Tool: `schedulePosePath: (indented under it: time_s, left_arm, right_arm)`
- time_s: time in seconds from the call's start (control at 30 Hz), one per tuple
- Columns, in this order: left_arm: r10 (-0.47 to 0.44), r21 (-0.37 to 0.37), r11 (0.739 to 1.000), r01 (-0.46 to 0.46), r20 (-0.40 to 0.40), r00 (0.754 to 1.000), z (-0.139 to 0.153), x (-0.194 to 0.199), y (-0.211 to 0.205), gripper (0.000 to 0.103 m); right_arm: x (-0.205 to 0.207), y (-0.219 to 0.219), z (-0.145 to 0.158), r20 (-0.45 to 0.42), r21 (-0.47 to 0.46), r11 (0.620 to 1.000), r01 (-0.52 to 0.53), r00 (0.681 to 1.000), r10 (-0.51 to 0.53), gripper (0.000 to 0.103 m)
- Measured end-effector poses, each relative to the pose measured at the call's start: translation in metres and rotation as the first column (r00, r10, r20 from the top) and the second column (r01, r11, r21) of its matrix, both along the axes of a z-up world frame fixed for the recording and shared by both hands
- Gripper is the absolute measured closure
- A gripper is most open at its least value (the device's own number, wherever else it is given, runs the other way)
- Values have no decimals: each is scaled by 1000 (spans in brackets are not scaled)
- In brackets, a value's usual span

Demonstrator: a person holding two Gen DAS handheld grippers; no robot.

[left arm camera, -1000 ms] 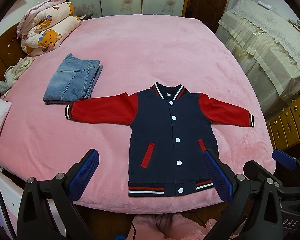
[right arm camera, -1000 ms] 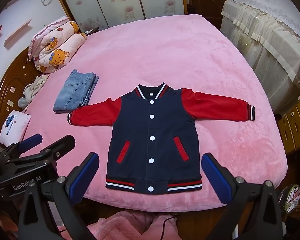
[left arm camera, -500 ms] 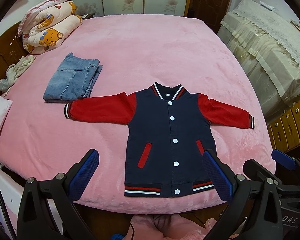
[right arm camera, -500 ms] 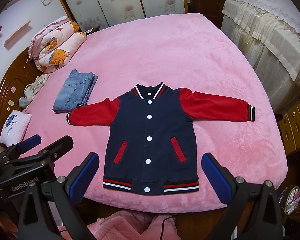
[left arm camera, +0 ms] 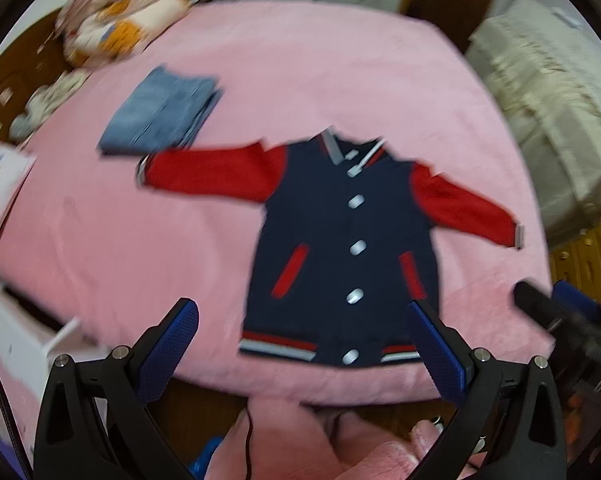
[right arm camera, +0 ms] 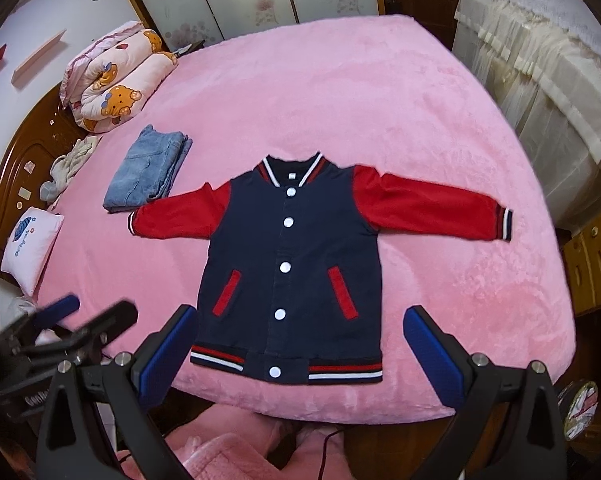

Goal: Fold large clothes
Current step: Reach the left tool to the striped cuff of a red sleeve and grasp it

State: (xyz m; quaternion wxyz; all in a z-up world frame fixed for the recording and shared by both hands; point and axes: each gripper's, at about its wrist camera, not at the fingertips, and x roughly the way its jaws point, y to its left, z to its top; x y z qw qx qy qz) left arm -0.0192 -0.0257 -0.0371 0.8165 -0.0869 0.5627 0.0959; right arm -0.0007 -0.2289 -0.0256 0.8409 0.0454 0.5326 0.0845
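Spread flat on the pink bed (right arm camera: 380,92): jacket (right arm camera: 296,264), sleeves out. Beside its left sleeve, folded jeans (right arm camera: 148,168). Left gripper (left arm camera: 300,344) and right gripper (right arm camera: 300,344) above the hem, wide open, empty, right jaws just narrowing slightly.

Even indoor light, strong fisheye warp, dark rounded corners.
Left wrist view smeared by motion blur; right wrist view sharp, soft shadows only.

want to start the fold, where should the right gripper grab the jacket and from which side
Probably the cuff of the jacket sleeve that stretches right. Come from above at its outer end: the sleeve lies flat and straight on the pink bed, its end free, so the right gripper, open, can pinch it and carry it inward.
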Motion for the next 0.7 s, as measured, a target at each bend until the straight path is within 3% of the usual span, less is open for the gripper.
schedulePosePath:
  time_s: [0.1,0.2,0.33,0.5,0.6,0.7]
  left_arm:
    - [106,-29,994,-109,-80,991,-16,-15,25,1]
    - [222,-82,968,-237,-157,962,-34,-36,55,1]
    - [346,-185,901,-392,-236,908,-63,-71,91,1]
    - [402,-287,820,-496,-328,855,-104,-97,127,1]
    - [414,-344,786,-514,-325,850,-133,-96,172,3]
    - [398,-391,780,-489,-293,869,-152,-73,205,3]
  right_arm:
    - [4,5,-9,-32,28,1000,-12,999,13,8]
    - [7,21,-22,-50,27,998,-57,997,58,8]
    - [6,46,-44,-68,-18,991,-132,989,130,8]
    - [11,82,-74,-112,-75,980,-183,978,174,10]
    - [17,106,-90,-99,-150,972,-182,981,168,10]
    - [21,135,-110,-107,-207,959,-193,979,174,10]
